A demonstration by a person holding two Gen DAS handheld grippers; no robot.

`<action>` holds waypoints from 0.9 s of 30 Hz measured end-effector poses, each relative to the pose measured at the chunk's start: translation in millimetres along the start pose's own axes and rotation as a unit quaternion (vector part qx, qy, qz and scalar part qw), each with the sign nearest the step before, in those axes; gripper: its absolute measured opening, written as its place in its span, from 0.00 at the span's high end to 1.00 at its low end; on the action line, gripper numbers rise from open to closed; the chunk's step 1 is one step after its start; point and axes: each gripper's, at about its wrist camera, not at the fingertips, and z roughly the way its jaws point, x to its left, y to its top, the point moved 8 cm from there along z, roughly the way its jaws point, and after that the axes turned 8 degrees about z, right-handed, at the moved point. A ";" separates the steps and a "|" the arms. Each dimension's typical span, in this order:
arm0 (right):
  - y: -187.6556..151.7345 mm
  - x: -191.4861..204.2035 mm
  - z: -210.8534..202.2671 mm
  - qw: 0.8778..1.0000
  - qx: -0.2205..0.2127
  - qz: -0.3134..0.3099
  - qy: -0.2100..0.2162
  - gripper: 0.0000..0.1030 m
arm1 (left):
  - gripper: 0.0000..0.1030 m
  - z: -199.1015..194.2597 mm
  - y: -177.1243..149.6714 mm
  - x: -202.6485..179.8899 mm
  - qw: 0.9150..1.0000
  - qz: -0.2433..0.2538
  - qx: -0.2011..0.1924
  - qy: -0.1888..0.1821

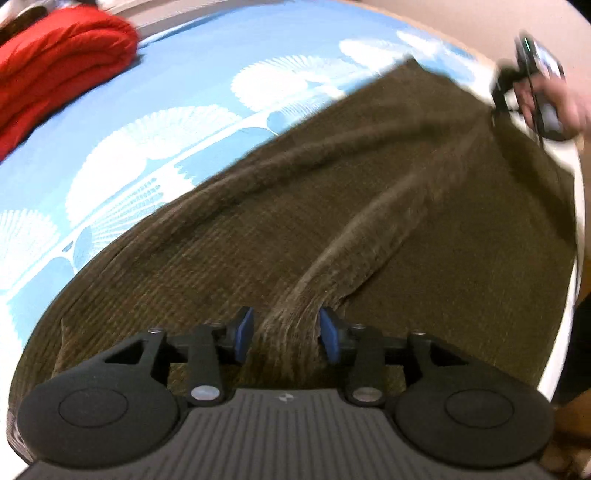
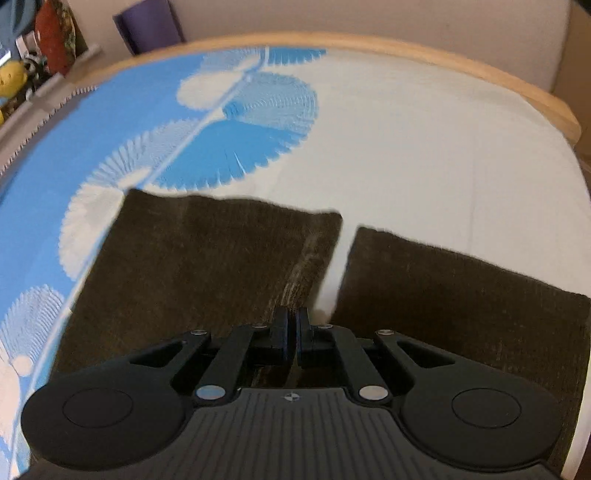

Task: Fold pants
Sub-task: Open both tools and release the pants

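Note:
Dark olive-brown corduroy pants [image 1: 332, 221] lie spread on a bed with a blue and white sheet [image 1: 166, 122]. My left gripper [image 1: 286, 334] stands open, its blue pads on either side of a raised ridge of the pants' fabric. My right gripper [image 2: 294, 325] is shut on the inner edge of the left pant leg [image 2: 207, 258], with the other leg [image 2: 461, 295] to its right. The right gripper also shows in the left wrist view [image 1: 517, 99], held in a hand at the pants' far corner.
A folded red blanket [image 1: 55, 70] lies at the far left of the bed. A wooden bed frame [image 2: 406, 48] runs along the far edge. Cluttered items [image 2: 22, 74] and a purple object [image 2: 147, 26] stand beyond the bed.

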 end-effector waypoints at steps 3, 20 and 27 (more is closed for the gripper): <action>5.3 -1.9 -20.3 0.997 -0.053 -0.002 -0.048 0.88 | 0.46 -20.0 -6.0 40.7 0.996 -0.079 -0.026 0.019; -232.2 253.9 -102.6 0.795 -0.005 -0.506 0.334 0.48 | 0.20 -64.9 -172.1 242.4 0.863 -0.453 0.055 0.218; -289.8 267.5 -85.4 0.715 -0.011 -0.626 0.310 0.31 | 0.16 -48.4 -177.4 234.1 0.868 -0.452 0.063 0.198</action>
